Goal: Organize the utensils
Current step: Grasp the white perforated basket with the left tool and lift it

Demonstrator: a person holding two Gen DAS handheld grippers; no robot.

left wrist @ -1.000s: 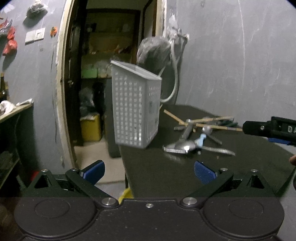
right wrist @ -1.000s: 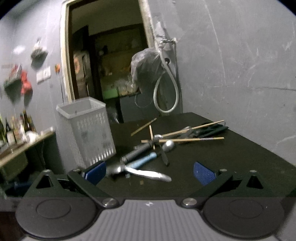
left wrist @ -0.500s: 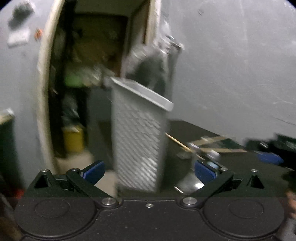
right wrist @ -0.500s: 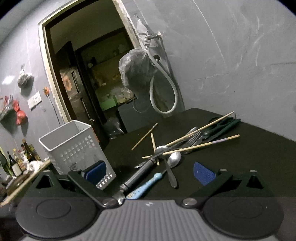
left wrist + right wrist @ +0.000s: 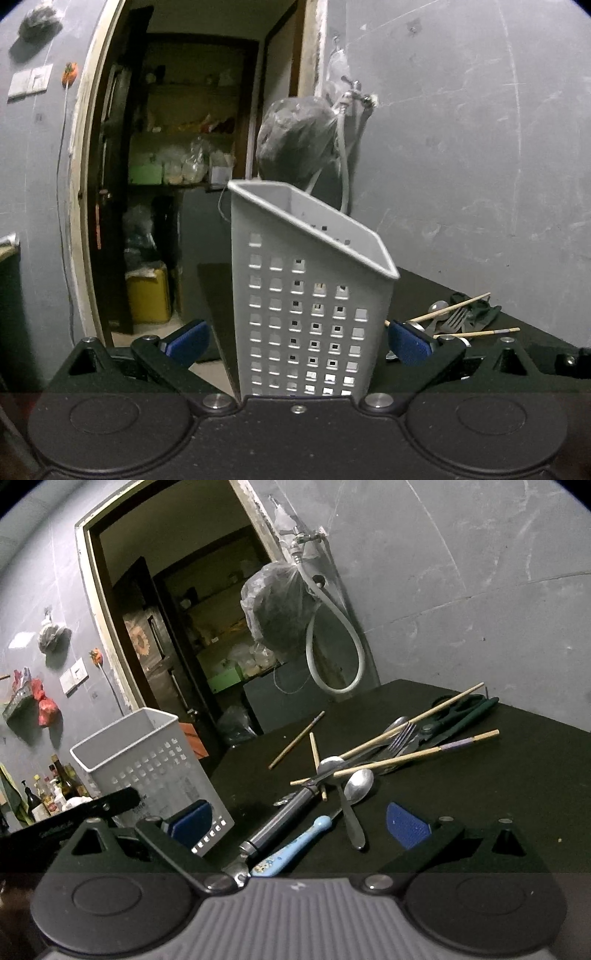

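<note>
— What changed?
— My left gripper (image 5: 297, 341) has closed in: the white basket (image 5: 314, 314) now stands between its spread pads, untouched, at the table's (image 5: 498, 775) left edge.
— And the right?
— My right gripper (image 5: 299, 823), jaws wide, hovers low over the spoon (image 5: 354, 794) and scattered chopsticks (image 5: 406, 758); bare table lies rightward.

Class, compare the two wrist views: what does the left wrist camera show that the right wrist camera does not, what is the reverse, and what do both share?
Only the left wrist view shows a yellow container beyond the doorway. Only the right wrist view shows a light blue patterned utensil handle, a loose metal spoon and bottles. Both show the white perforated plastic basket, wooden chopsticks and a metal fork.
</note>
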